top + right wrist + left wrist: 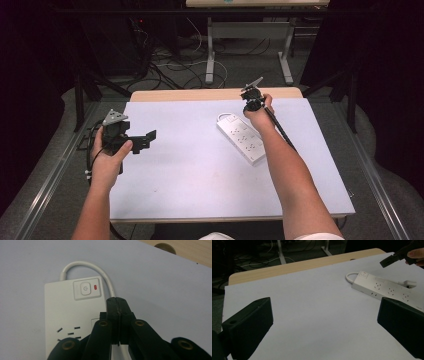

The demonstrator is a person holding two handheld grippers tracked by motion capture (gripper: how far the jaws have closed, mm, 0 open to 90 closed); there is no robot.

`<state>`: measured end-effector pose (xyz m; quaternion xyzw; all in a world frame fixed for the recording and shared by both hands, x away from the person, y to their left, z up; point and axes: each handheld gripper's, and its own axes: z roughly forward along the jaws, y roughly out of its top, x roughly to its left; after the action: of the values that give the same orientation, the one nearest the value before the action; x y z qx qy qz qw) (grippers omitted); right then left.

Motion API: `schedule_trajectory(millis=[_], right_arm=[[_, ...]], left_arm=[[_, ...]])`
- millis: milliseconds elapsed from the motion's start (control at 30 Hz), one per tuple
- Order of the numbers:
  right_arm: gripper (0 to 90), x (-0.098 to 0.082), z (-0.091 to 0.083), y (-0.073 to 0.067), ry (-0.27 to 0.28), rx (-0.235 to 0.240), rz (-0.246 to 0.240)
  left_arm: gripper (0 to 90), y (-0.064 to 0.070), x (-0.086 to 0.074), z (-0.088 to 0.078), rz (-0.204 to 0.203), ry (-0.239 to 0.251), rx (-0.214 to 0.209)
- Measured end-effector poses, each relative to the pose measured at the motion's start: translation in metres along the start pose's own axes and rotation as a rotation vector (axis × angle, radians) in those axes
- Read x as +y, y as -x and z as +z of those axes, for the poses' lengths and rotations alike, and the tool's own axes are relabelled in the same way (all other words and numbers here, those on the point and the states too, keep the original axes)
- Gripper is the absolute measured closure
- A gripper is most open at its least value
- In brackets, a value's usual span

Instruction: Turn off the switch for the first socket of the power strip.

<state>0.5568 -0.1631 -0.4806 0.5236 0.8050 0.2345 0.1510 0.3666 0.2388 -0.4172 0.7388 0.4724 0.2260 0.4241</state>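
The white power strip (pixel 241 138) lies flat on the white-covered counter (pixel 190 170), right of centre, its long axis running diagonally from the far switch end toward the near right. The right claw (pixel 117 301) is clenched on nothing, its two black jaws pressed together into a single blunt tip that hangs just above the strip's switch end. In the right gripper view, the round power button (pixel 85 288), set in a shallow grey-edged panel beside a small red indicator light (pixel 95 287), lies just beyond and to the left of that tip; a short advance in that direction would likely bring the tip onto it. The strip's casing is smooth, hard plastic with rounded corners and rows of dark socket slots; a white cord (pixel 85 266) loops from its end. The left claw (pixel 322 330) is released, jaws wide apart and holding nothing, well off at the counter's left side, so the right hand (pixel 257 116) is much the nearer.
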Motion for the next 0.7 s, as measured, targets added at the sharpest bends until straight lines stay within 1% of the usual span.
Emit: schedule_trajectory(millis=[33,67,100,133,167,200,267,367,467,500,533,567,600,633,667,700], right_arm=[[90.0,0.0,0.0,0.0,-0.009,-0.001,-0.003],[90.0,-0.001,0.003,-0.001,-0.007,-0.002,0.0],[90.0,-0.001,0.005,-0.001,0.002,0.008,0.002],[90.0,-0.001,0.005,-0.001,-0.014,0.008,-0.008],[90.0,-0.001,0.007,-0.001,-0.011,0.008,-0.007],[90.0,0.0,0.007,-0.001,-0.017,0.009,-0.004],[90.0,0.0,0.01,-0.001,-0.014,0.018,0.017],[90.0,0.0,0.014,0.001,-0.018,0.014,0.043],[90.0,-0.001,0.016,0.001,-0.024,0.019,0.054],[90.0,-0.002,0.017,0.002,-0.019,0.021,0.046],[90.0,-0.002,0.018,0.002,-0.026,0.021,0.041],[90.0,-0.003,0.019,0.0,-0.015,0.02,0.051],[90.0,-0.004,0.019,0.0,-0.026,0.017,0.044],[90.0,-0.004,0.02,0.0,-0.026,0.021,0.049],[90.0,-0.005,0.021,-0.001,-0.028,0.024,0.041],[90.0,-0.005,0.022,-0.002,-0.03,0.021,0.047]], left_arm=[[0.2,0.001,0.0,0.0,0.0,-0.002,0.0],[0.2,0.003,-0.001,0.001,-0.008,-0.005,-0.004],[0.2,0.003,-0.001,0.001,0.002,-0.005,0.001],[0.2,0.004,-0.001,0.001,0.004,-0.006,0.001],[0.2,0.005,-0.001,0.001,0.012,-0.004,0.0],[0.2,0.005,-0.001,0.001,0.011,-0.006,-0.001],[0.2,0.005,-0.001,0.0,0.009,-0.01,0.003],[0.2,0.006,-0.002,0.0,0.004,-0.014,0.004],[0.2,0.008,-0.004,0.0,0.008,-0.022,0.002],[0.2,0.009,-0.005,0.001,0.006,-0.018,0.003],[0.2,0.009,-0.005,0.001,0.017,-0.029,0.006],[0.2,0.009,-0.006,0.001,0.012,-0.028,0.009],[0.2,0.009,-0.006,0.0,0.013,-0.033,0.01],[0.2,0.01,-0.007,0.0,0.004,-0.028,0.01],[0.2,0.009,-0.007,-0.001,0.012,-0.026,0.017],[0.2,0.009,-0.007,-0.002,0.012,-0.029,0.02]])
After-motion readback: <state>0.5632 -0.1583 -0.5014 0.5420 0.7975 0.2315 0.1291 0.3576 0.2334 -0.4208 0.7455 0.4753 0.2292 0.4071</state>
